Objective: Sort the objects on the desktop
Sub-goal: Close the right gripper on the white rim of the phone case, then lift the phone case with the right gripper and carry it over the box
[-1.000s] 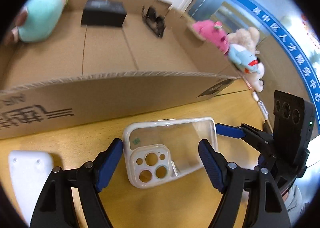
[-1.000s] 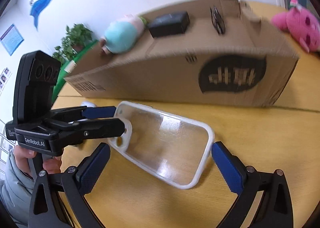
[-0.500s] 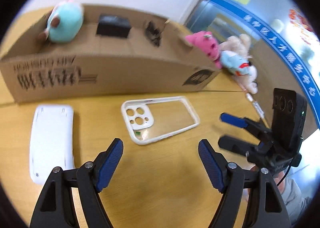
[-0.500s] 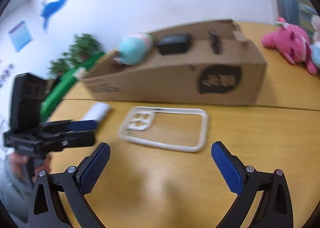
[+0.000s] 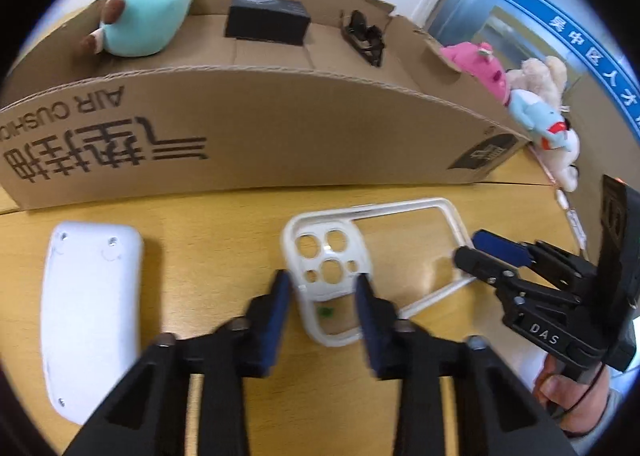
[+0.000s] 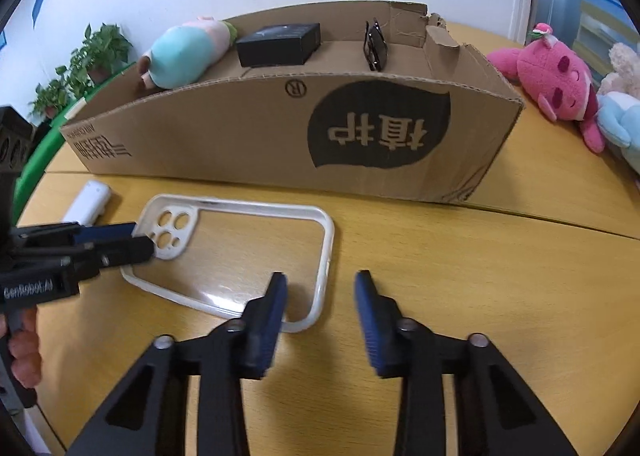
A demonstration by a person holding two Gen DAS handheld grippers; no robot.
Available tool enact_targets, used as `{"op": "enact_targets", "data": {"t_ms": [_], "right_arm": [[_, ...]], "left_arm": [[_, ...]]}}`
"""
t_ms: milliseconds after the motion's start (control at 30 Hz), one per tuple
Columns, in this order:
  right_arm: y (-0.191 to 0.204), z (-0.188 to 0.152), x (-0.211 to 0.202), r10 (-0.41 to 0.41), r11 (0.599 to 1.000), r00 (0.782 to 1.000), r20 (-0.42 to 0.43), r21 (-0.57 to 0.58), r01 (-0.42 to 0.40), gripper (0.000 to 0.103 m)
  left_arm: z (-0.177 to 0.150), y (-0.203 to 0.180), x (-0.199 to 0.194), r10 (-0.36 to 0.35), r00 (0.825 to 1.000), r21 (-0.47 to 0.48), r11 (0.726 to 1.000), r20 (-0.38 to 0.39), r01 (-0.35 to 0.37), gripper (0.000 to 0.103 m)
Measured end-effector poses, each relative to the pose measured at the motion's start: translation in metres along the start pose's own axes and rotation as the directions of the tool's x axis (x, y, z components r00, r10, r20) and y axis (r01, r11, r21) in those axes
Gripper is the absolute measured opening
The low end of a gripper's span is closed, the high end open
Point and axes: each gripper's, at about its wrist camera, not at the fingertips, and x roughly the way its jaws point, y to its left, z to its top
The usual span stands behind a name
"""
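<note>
A clear phone case (image 5: 372,264) lies flat on the wooden worktop (image 5: 248,216), just in front of a long cardboard box (image 5: 256,128), with a tool at each end. The left tool (image 5: 323,296) straddles the camera-cutout end, its blue pads (image 5: 280,308) narrowed to either side of the rim; whether they press the plastic cannot be told. The right tool (image 6: 321,306) sits at the opposite end, jaws part open, one pad over the case's clear back and the other on bare wood outside the rim (image 6: 326,256); it grips nothing.

A white device (image 5: 90,316) lies flat on the worktop left of the case, well apart from it. Inside the box, along its far wall, rest a teal plush (image 5: 144,22), a black carton (image 5: 266,20) and folded dark glasses (image 5: 364,36). Beyond the box's right end, a pink plush (image 6: 548,80) lies on the worktop with pale plush toys (image 5: 548,112) beside it. Potted plants (image 6: 80,64) stand by the wall past the box's left end.
</note>
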Motion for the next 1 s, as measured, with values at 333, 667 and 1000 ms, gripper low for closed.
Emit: {"op": "enact_targets", "data": {"t_ms": [333,667,1000], "right_arm": [[0.009,-0.01,-0.018,0.007,1.0,0.999,0.041,-0.006,-0.007,0.013],[0.017,0.027,-0.114,-0.005,1.0,0.964,0.266,0.015,0.001,0.014],[0.035,0.115,-0.145,0.021,1.0,0.92,0.392,0.003,-0.024,0.016]], "left_arm": [[-0.005,0.012,-0.01,-0.005,1.0,-0.031,0.999,0.015,0.005,0.009],[0.032,-0.023,-0.105,-0.061,0.969,0.085,0.995,0.239,0.041,0.008],[0.106,-0.028,-0.163,-0.034,0.927,0.156,0.987,0.374,-0.026,0.008]]}}
